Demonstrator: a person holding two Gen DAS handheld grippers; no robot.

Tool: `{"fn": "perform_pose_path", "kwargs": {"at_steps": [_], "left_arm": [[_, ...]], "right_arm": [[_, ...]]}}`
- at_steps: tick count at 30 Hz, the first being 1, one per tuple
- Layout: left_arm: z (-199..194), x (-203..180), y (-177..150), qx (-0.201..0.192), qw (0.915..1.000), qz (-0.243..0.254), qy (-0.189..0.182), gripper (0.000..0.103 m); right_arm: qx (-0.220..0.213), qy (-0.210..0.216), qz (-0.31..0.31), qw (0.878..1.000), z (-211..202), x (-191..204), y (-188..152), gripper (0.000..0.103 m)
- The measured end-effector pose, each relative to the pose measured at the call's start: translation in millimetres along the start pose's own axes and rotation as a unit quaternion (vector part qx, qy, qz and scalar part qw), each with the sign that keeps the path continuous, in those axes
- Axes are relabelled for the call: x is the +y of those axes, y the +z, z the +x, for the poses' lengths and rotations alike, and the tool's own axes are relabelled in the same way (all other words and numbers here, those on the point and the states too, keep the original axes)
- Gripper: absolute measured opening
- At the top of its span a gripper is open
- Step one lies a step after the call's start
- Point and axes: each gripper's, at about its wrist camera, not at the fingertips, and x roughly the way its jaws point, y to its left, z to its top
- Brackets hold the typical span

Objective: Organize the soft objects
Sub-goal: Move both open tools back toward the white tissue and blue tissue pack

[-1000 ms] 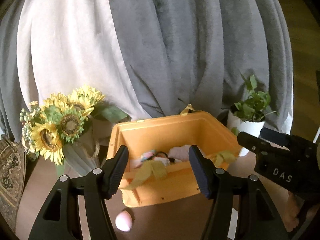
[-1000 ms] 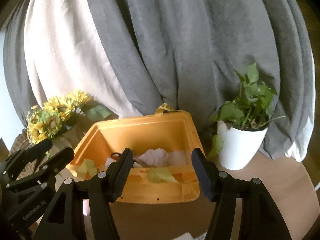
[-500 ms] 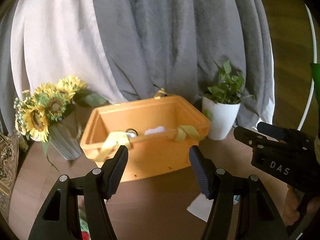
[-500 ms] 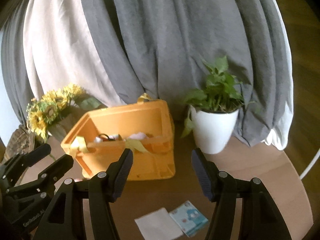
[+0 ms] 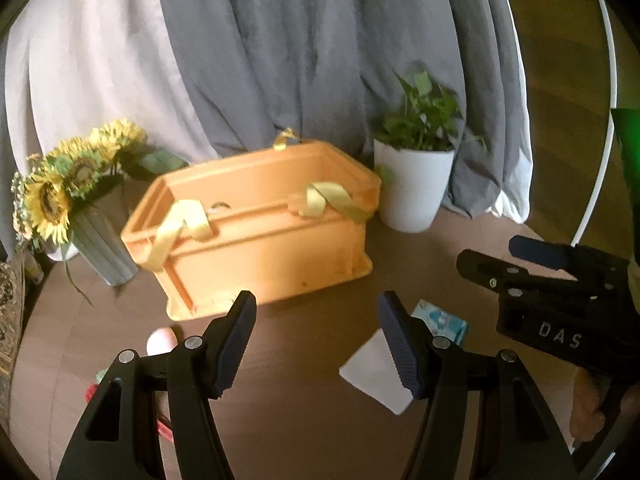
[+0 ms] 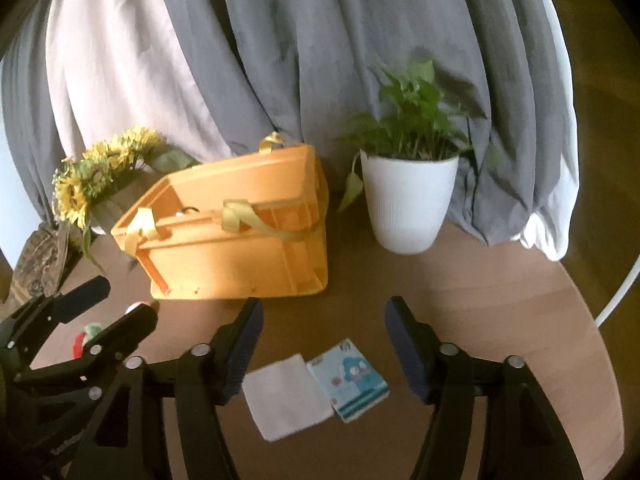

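An orange plastic crate [image 5: 260,240] with yellow ribbon handles stands on the brown round table; it also shows in the right wrist view [image 6: 236,240]. A folded white cloth [image 6: 286,396] and a light-blue tissue pack [image 6: 352,384] lie in front of it; the cloth [image 5: 376,376] and pack [image 5: 440,320] also show in the left wrist view. A pink soft ball [image 5: 161,340] and a red-green soft item [image 6: 86,336] lie at the left. My left gripper [image 5: 318,344] is open and empty above the table. My right gripper [image 6: 324,350] is open and empty above the cloth and pack.
A sunflower bouquet in a grey vase [image 5: 72,200] stands left of the crate. A white pot with a green plant [image 6: 408,200] stands right of it. Grey and white curtains hang behind. The table's round edge [image 6: 592,320] curves at the right.
Both grippers have pulled back and away from the crate. The crate now looks smaller and farther, and the cloth, tissue pack and pink ball have come into view.
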Motion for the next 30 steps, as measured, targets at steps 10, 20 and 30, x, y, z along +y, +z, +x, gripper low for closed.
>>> {"fn": "perform_pose_path", "kwargs": {"at_steps": [10,20,30], "left_arm": [[23,-14,-22,0.041,0.9990,0.011,-0.010,0.063],[55,-24,-36,0.076,0.9963,0.029,-0.030,0.067],[86,-31,-55,0.105,0.9903,0.047,-0.077,0.068]], "right_arm": [[0.053,0.001,-0.002,0.999,22,-14,-27,0.070],[0.104,0.014,-0.007,0.994,52,-24,-44,0.071],[0.154,0.031,-0.025,0.987,81,-24,-56,0.072]]}}
